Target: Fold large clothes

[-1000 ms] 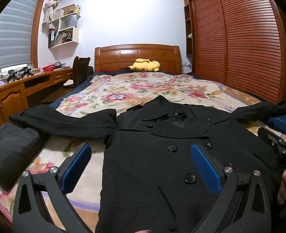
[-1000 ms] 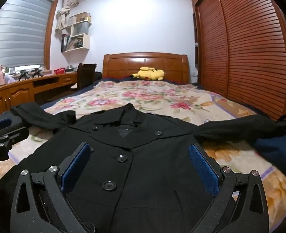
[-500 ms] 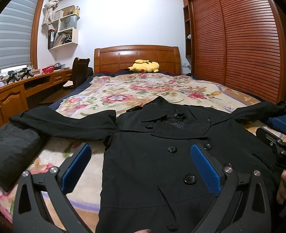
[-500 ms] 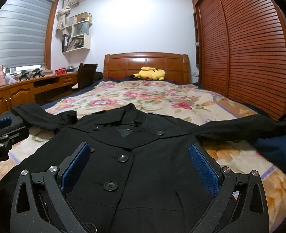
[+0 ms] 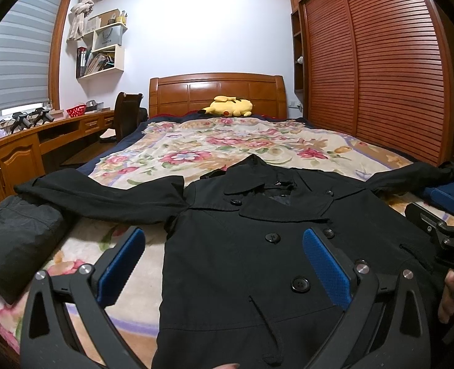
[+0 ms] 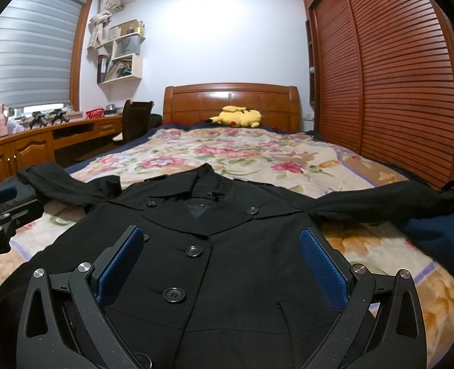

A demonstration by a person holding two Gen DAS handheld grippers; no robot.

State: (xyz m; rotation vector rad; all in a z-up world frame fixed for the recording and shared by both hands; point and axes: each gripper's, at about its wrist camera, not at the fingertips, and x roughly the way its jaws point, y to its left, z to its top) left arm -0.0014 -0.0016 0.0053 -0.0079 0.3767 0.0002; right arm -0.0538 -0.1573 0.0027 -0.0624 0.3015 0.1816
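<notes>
Left wrist cam first: my left gripper [image 5: 222,261] is spread wide with nothing in it, hovering over the near end of the bed [image 5: 257,141]. The coat [image 5: 242,246] lies flat, front up and buttoned, collar pointing at the headboard, both sleeves stretched out toward the bed's side edges. So as far as I can tell no fold has been made, the whole job is still ahead, probably sleeves in first and then the body doubled over. A dark bundle [image 5: 14,240] sits at the near left edge, right by the sleeve cuff, can't say if it's already folded clothing or just a lump. The right gripper [image 5: 442,224] pokes in from the right edge, cropped. Right wrist cam: right gripper [image 6: 222,261] is also released, hanging above the lower front of the coat [image 6: 227,261]. The right sleeve runs to the right edge and ends against something blue [image 6: 442,236], which I can't identify. The coat's hem is cut off below both frames, so I can't see how it lies.
</notes>
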